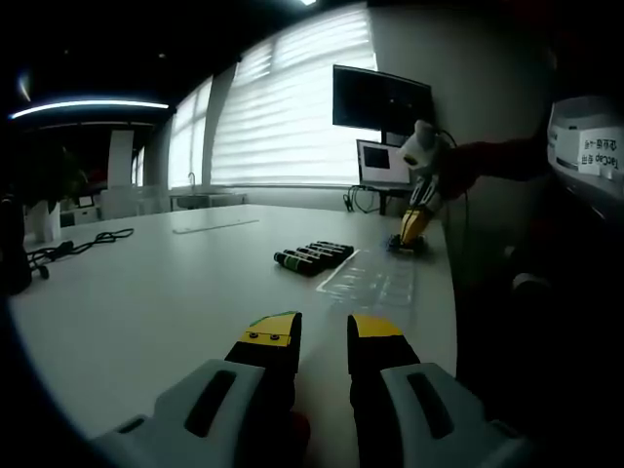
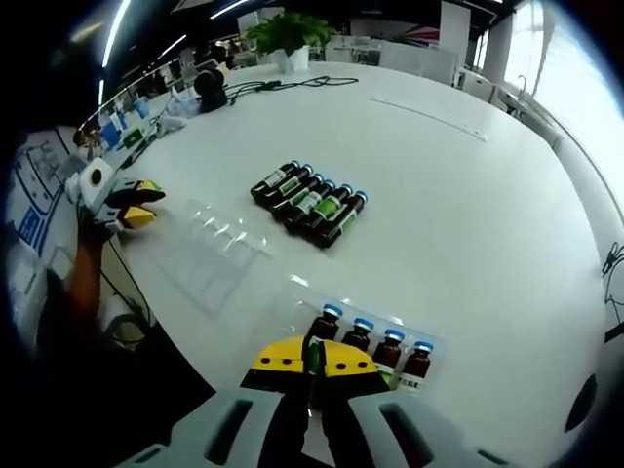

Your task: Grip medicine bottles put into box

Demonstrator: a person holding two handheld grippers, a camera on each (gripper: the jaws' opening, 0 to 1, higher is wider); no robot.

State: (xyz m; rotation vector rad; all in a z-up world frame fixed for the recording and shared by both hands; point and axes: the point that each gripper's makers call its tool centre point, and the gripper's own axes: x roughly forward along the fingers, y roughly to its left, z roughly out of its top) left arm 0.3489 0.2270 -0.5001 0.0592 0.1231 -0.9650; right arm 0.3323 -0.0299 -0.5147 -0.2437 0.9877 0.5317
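White table [image 1: 146, 292] under blinds [image 1: 292, 107]; I note loose bottles [image 2: 310, 203], clear tray [image 2: 210, 255]. Left gripper [image 1: 322, 333] jaws narrowly apart, empty; right gripper [image 2: 312, 359] pinched onto a bottle [image 2: 315, 356].

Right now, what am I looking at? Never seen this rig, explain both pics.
No robot: a person holds a two-fingered gripper in each hand, each carrying a fisheye camera. The left gripper view looks along the left gripper, fingers open, holding nothing. The right gripper view looks along the right gripper, fingers closed beside four bottles sitting in a clear tray; whether they pinch anything is unclear. On the white table lie a row of loose bottles and an empty clear tray.
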